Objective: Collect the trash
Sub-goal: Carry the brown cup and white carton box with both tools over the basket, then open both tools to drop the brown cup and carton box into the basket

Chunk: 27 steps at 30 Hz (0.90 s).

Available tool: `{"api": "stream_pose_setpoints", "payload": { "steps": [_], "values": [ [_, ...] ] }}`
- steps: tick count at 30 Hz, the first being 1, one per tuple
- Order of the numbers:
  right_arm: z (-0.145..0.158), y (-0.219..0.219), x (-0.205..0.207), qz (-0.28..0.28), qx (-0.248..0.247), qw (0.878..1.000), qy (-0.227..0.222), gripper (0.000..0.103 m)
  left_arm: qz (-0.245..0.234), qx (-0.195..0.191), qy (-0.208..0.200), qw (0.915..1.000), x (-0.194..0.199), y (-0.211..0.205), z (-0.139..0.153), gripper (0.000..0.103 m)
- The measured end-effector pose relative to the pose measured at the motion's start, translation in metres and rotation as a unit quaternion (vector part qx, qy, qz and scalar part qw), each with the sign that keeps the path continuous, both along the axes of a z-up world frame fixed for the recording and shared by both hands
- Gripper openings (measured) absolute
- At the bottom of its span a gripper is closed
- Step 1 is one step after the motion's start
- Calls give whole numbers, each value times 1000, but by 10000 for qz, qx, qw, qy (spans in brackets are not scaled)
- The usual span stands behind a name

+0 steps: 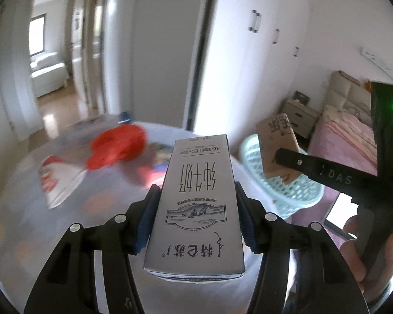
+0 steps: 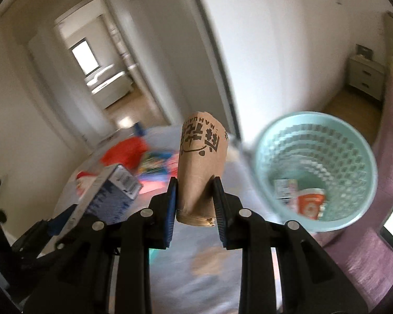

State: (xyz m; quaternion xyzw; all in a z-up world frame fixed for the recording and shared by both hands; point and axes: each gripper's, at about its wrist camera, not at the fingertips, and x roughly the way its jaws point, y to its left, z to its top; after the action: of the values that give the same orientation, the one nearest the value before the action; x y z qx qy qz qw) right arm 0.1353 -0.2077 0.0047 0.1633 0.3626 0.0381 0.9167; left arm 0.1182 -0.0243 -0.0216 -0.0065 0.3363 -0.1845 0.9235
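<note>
My left gripper (image 1: 196, 209) is shut on a grey milk carton (image 1: 196, 209) with Chinese print, held above the round table (image 1: 26, 209). My right gripper (image 2: 195, 198) is shut on a crushed brown paper cup (image 2: 200, 167). In the left wrist view the cup (image 1: 276, 144) hangs over the light-blue mesh trash basket (image 1: 296, 196). In the right wrist view the basket (image 2: 314, 167) is to the right, with an orange cup (image 2: 310, 204) and a small carton inside. The milk carton (image 2: 110, 196) shows at left in the right wrist view.
On the table lie a red bag (image 1: 118, 146), a red-and-white wrapper (image 1: 57, 180) and colourful packets (image 2: 154, 164). A bed with pink bedding (image 1: 348, 141), a nightstand (image 1: 298, 115), white wardrobes and an open doorway (image 1: 52, 83) surround the table.
</note>
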Motion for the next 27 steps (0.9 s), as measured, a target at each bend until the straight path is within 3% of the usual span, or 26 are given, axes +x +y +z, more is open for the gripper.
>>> {"api": "stream_pose_setpoints", "payload": {
  "steps": [7, 16, 23, 27],
  "values": [
    [-12, -93, -8, -784, 238, 9966, 97, 24, -514, 3, 61, 9987, 26, -71, -2, 54],
    [-51, -185, -9, -1477, 522, 9866, 459, 24, -1040, 110, 430, 9936, 62, -164, -27, 54],
    [-78, -219, -3, -1655, 626, 9808, 820, 25, -1215, 245, 796, 9891, 87, -209, -60, 54],
    [-88, -224, 3, -1683, 696, 9787, 952, 28, -1196, 261, 961, 9878, 96, -213, -74, 54]
  ]
}}
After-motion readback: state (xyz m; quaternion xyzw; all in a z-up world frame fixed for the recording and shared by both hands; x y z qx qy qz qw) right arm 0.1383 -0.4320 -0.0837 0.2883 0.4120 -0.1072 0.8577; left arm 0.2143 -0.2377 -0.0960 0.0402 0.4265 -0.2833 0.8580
